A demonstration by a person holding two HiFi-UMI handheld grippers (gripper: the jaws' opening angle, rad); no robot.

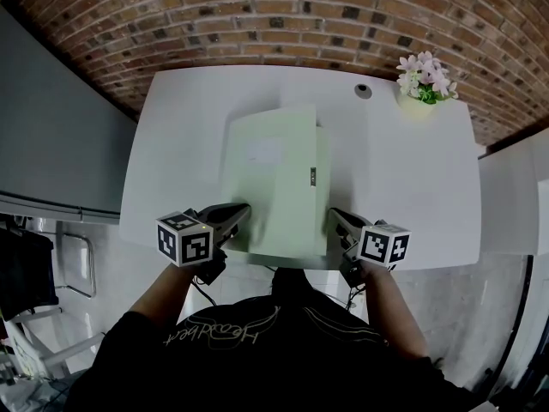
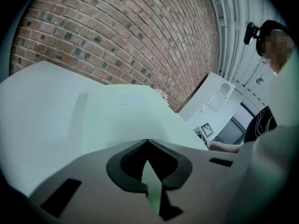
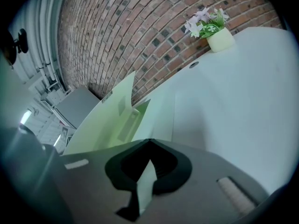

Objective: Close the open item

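We log: left gripper (image 1: 239, 214) jaws pinch pale green folder (image 1: 274, 178) near edge | right gripper (image 1: 335, 216) jaws pinch its right edge | cover apparently part-raised | white table (image 1: 412, 178)

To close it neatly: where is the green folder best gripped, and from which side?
Take the green folder by its near edge, from the person's side: that edge is sheet-thin. The left claw and right claw pinch it there.

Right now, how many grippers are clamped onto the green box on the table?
2. The left gripper is shut on the near left edge of the green box. The right gripper is shut on its near right edge. No other gripper shows in any view.
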